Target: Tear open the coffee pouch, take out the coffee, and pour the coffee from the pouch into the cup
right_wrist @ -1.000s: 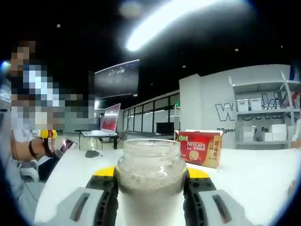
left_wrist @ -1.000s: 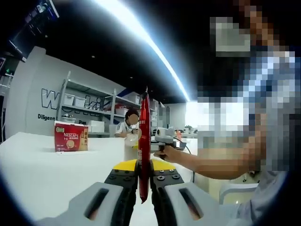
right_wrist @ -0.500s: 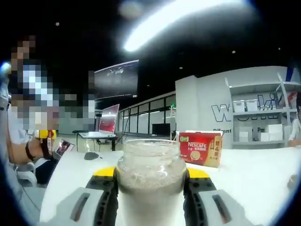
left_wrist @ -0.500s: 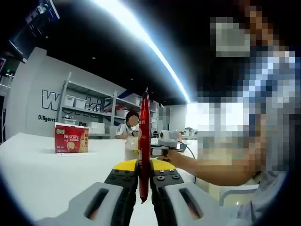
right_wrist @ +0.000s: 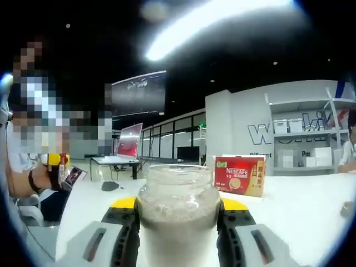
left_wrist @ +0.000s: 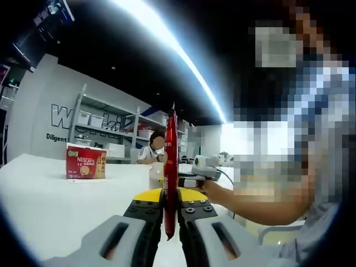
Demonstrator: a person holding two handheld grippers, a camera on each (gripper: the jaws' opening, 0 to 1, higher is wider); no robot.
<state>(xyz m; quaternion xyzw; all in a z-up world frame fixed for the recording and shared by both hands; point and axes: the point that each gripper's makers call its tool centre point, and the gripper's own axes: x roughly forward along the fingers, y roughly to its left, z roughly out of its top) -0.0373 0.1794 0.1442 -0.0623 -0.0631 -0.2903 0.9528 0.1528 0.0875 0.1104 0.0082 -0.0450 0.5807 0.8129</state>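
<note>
Your left tool is clamped low on the thin, floppy pouch, and your right tool on the slick, breakable jar, so tear near the top.

In the left gripper view, the left gripper rises from the bottom edge with its jaws drawn close together, pinching a thin red pouch that stands upright and edge-on between them. To the right, the person's forearm reaches across, its hand wrapped around the other gripper's handle. In the right gripper view, the right gripper has its jaws clamped on both sides of a glass jar
</note>
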